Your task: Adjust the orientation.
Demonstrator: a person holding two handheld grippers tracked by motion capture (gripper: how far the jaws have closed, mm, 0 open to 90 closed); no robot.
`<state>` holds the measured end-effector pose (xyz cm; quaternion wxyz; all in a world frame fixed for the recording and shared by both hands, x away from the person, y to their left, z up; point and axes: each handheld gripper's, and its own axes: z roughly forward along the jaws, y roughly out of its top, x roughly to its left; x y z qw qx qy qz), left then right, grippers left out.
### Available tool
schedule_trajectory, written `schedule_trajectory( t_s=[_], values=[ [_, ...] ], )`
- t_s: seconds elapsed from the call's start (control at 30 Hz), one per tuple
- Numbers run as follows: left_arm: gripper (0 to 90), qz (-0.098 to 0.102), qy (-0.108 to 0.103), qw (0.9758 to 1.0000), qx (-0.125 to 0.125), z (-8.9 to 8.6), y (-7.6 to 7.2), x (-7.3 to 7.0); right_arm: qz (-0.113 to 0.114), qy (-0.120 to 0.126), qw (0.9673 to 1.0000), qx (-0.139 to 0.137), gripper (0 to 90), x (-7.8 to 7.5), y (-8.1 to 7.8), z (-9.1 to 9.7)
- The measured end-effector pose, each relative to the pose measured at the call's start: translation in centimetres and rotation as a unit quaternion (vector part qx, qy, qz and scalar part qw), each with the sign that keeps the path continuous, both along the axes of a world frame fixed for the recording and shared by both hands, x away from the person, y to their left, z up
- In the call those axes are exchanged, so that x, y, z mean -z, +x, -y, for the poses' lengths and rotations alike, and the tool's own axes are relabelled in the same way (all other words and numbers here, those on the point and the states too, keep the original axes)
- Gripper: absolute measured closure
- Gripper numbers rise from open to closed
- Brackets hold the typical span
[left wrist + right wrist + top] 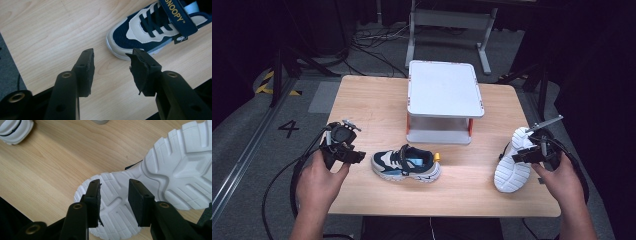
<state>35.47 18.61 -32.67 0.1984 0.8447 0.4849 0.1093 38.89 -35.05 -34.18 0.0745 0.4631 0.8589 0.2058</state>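
The left gripper (111, 61) stands spread just short of the upright shoe's (155, 27) toe; the right gripper (113, 192), also spread, hovers over the overturned shoe's (175, 170) sole.

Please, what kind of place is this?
Probably a lab or workshop set up for recording: a small wooden table on grey carpet, loose cables on the floor, and yellow-black hazard tape beside a floor number.
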Motion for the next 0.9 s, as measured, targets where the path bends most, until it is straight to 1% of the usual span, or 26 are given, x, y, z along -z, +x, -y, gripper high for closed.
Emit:
schedule_trajectory(
  t_s=[0.17, 0.2, 0.23, 0.3, 0.33, 0.37, 0.4, 0.43, 0.47, 0.5, 0.53, 0.6, 0.63, 0.67, 0.7, 0.73, 0.77, 0.8, 0.83, 0.87, 0.9],
  values=[
    [51.3, -0.004, -0.007, 1.0, 0.005, 0.9, 0.3, -0.1, 0.007, 0.007, 0.9999, 0.007, 60.8, 0.0, -0.3, 0.1],
    [51.0, -0.006, -0.024, 0.9997, -0.001, 1.2, 0.6, -0.2, 0.01, 0.004, 0.9999, 0.01, 60.8, 0.0, -0.4, 0.0],
    [51.2, -0.006, -0.024, 0.9997, -0.001, 1.2, 0.6, -0.2, 0.012, 0.002, 0.9999, 0.009, 60.6, 0.0, -0.5, 0.0],
    [52.1, -0.013, -0.038, 0.9992, 0.005, 1.6, 0.9, -0.2, 0.012, 0.001, 0.9999, 0.012, 59.6, 0.1, -0.6, 0.0],
    [52.1, -0.017, -0.033, 0.9992, 0.017, 2.1, 1.1, -0.3, 0.011, 0.001, 0.9998, 0.014, 59.4, 0.1, -0.7, 0.0],
    [52.4, -0.017, -0.033, 0.9992, 0.017, 2.1, 1.1, -0.3, 0.011, 0.001, 0.9998, 0.014, 59.4, 0.1, -0.7, 0.0],
    [52.5, -0.024, -0.026, 0.999, 0.028, 2.9, 1.4, -0.3, 0.008, 0.002, 0.9998, 0.018, 58.8, 0.2, -0.7, 0.1],
    [52.5, -0.024, -0.026, 0.999, 0.028, 2.9, 1.4, -0.3, 0.008, 0.002, 0.9998, 0.018, 58.8, 0.2, -0.7, 0.1],
    [52.5, -0.031, -0.03, 0.9985, 0.035, 3.5, 1.6, -0.5, 0.007, 0.001, 0.9998, 0.018, 58.5, 0.2, -0.7, 0.1],
    [51.8, -0.032, -0.033, 0.9983, 0.035, 3.8, 1.6, -0.6, 0.006, 0.0, 0.9998, 0.017, 58.1, 0.2, -0.7, 0.0],
    [51.2, -0.036, -0.042, 0.9977, 0.039, 4.2, 1.7, -0.7, 0.007, 0.0, 0.9998, 0.017, 58.0, 0.2, -0.7, -0.1],
    [49.9, -0.05, -0.075, 0.9943, 0.057, 5.3, 1.9, -0.7, 0.008, 0.0, 0.9999, 0.014, 57.6, 0.2, -0.7, -0.3],
    [50.0, -0.06, -0.083, 0.9927, 0.064, 5.9, 2.2, -0.5, 0.008, 0.0, 0.9999, 0.011, 57.4, 0.1, -0.7, -0.4],
    [50.0, -0.06, -0.083, 0.9927, 0.064, 5.9, 2.2, -0.5, 0.008, 0.0, 0.9999, 0.011, 57.4, 0.1, -0.7, -0.4],
    [50.0, -0.071, -0.087, 0.9916, 0.065, 6.5, 2.6, -0.1, 0.007, 0.001, 0.9999, 0.011, 57.3, 0.1, -0.8, -0.6],
    [49.9, -0.084, -0.08, 0.9913, 0.062, 7.3, 3.3, 0.4, 0.007, 0.0, 1.0, 0.007, 57.0, 0.2, -0.8, -0.8],
    [49.8, -0.09, -0.074, 0.9917, 0.055, 7.7, 3.6, 0.7, 0.007, -0.001, 1.0, 0.006, 56.9, 0.2, -0.7, -0.9],
    [50.0, -0.091, -0.067, 0.9923, 0.05, 8.2, 3.8, 1.0, 0.008, -0.001, 1.0, 0.006, 56.8, 0.2, -0.7, -1.0],
    [50.5, -0.091, -0.067, 0.9923, 0.05, 8.2, 3.8, 1.0, 0.007, 0.0, 1.0, 0.005, 56.6, 0.2, -0.7, -1.1],
    [50.5, -0.093, -0.062, 0.9924, 0.052, 8.6, 4.0, 1.2, 0.007, 0.0, 1.0, 0.005, 56.6, 0.2, -0.7, -1.1],
    [50.7, -0.098, -0.063, 0.9918, 0.053, 9.0, 4.3, 1.6, 0.009, -0.001, 1.0, 0.002, 56.4, 0.3, -0.6, -1.2]
  ],
)
